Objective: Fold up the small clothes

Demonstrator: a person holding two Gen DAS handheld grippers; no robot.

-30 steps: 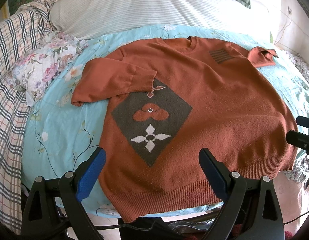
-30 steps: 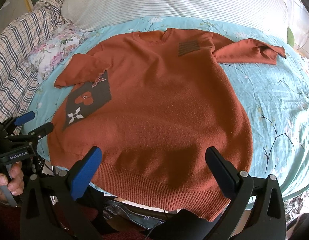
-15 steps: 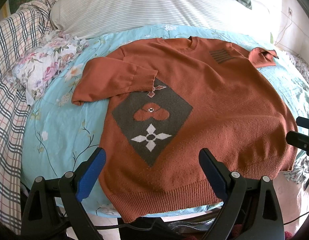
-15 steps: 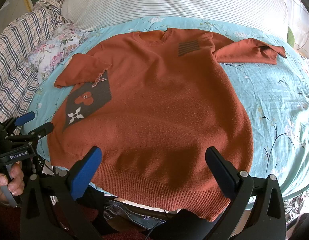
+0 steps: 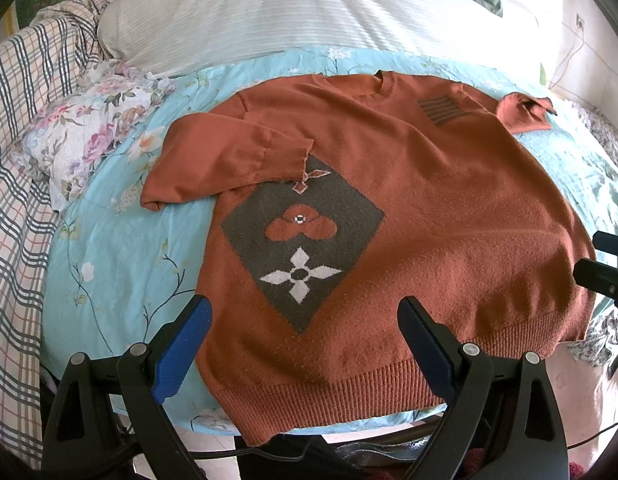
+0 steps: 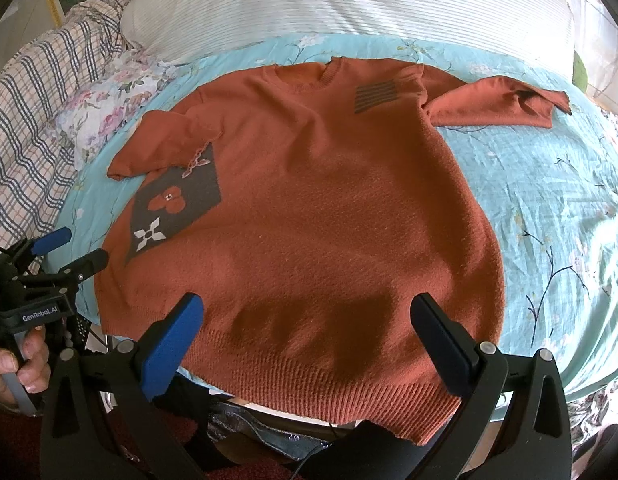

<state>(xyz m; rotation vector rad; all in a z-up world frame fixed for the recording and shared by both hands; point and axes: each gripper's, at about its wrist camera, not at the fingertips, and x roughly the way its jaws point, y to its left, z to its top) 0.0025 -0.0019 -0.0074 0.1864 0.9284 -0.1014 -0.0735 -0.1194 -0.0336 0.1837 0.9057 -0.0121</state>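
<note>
An orange knit sweater (image 5: 437, 216) lies flat, front up, on a light blue floral sheet; it also shows in the right wrist view (image 6: 329, 208). It has a dark diamond patch (image 5: 301, 240) with flower motifs. Its left sleeve (image 5: 225, 160) is folded across the chest. Its right sleeve (image 6: 497, 100) lies spread to the right. My left gripper (image 5: 305, 320) is open and empty above the hem's left part. My right gripper (image 6: 309, 316) is open and empty above the hem (image 6: 333, 384).
A large striped pillow (image 5: 293, 12) lies behind the sweater. A floral cloth (image 5: 89, 136) and a plaid blanket (image 5: 17, 200) lie at the left. The bed's front edge is under the hem. The blue sheet (image 6: 557, 216) stretches to the right.
</note>
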